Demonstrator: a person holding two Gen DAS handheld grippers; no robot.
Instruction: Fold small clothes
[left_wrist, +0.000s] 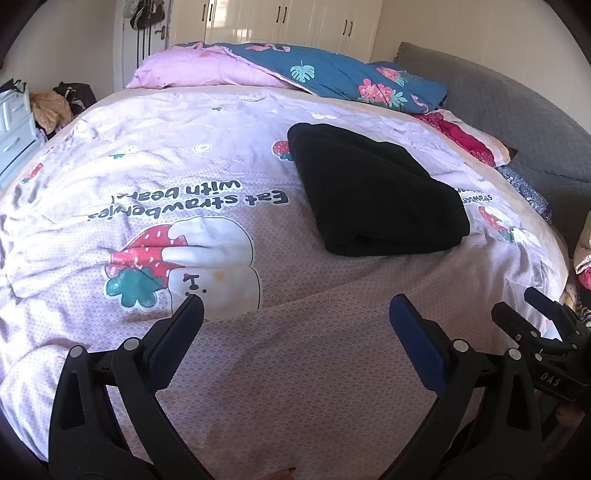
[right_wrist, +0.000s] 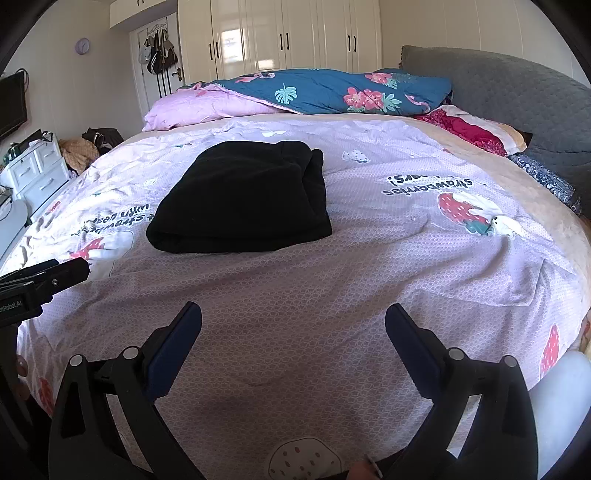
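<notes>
A black garment (right_wrist: 242, 199) is seen folded into a thick, layered bundle, lying on the pink strawberry-print bedspread (right_wrist: 369, 266) towards the middle of the bed, well apart from both grippers. Its rolled fold edge is turned towards the cameras. No seams or details can be made out in the dark fabric. The left gripper (left_wrist: 295, 314) and the right gripper (right_wrist: 293, 317) are held wide apart, nothing between their fingers. The bedspread is cut off at the frame edges.
</notes>
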